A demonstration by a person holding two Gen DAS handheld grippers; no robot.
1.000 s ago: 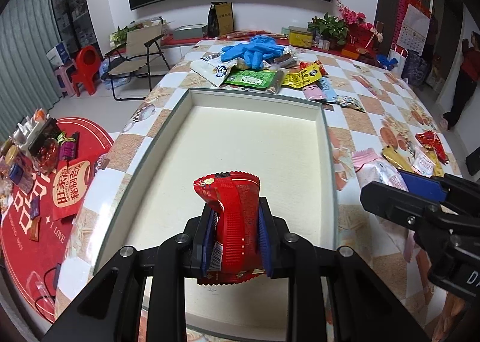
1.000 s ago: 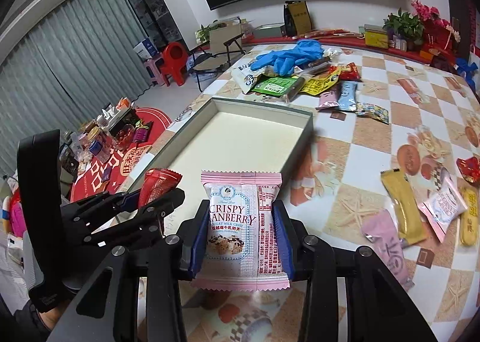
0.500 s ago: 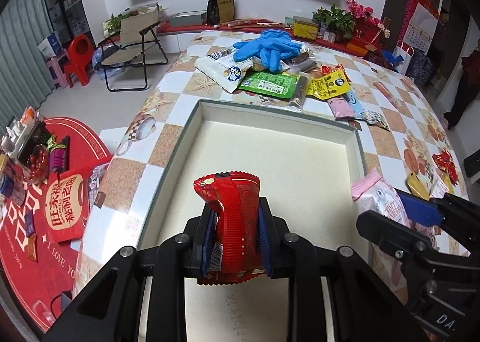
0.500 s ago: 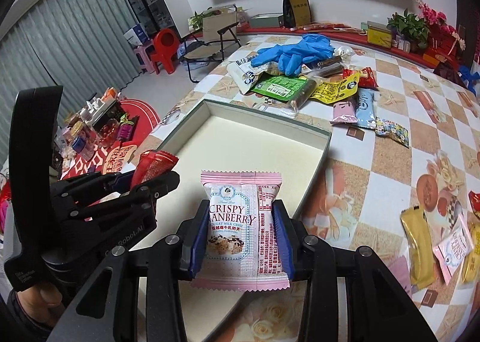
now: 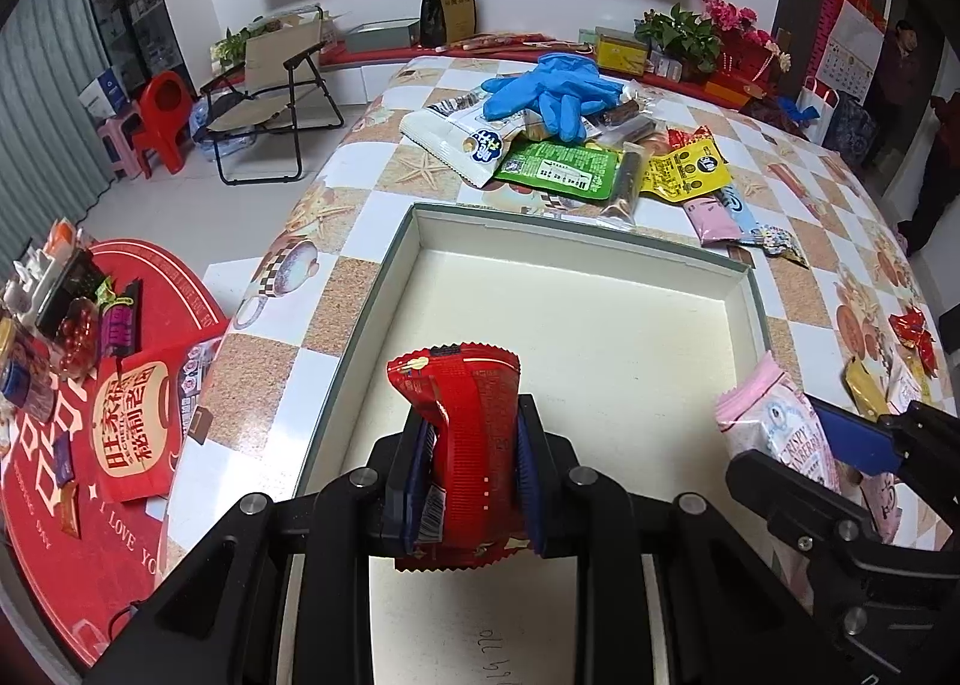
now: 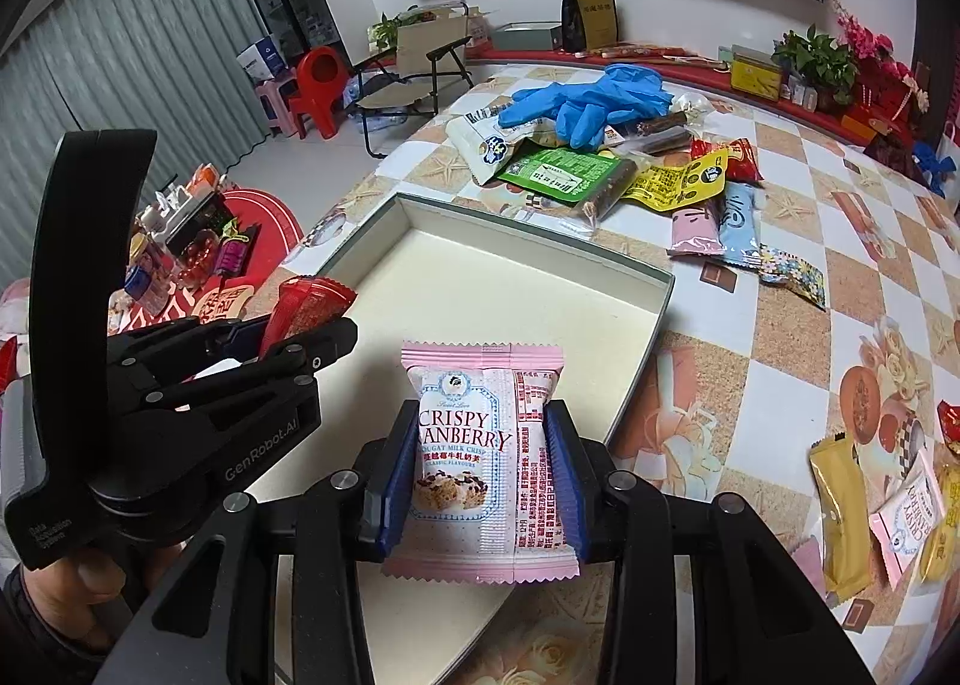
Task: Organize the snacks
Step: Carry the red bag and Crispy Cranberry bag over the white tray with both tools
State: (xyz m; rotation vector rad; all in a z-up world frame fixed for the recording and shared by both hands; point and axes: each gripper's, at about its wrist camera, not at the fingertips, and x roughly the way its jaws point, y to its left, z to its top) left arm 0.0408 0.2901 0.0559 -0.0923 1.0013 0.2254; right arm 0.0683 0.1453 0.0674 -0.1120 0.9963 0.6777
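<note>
Snacks are sitting in both grippers over the shallow box, whose cream floor is showing bare. The left gripper is pinching a red packet between its blue pads, jaws narrowed onto it, and the packet is standing upright above the box's near left part. The right gripper is clamping a pink Crispy Cranberry packet the same way, jaws closed onto its sides, above the box's near right edge. Just beyond the box's far wall, a heap of loose snacks is lying on the checked table, with blue gloves resting on top of it. More wrapped snacks are lying on the table to the right of the box, well apart from it.
</note>
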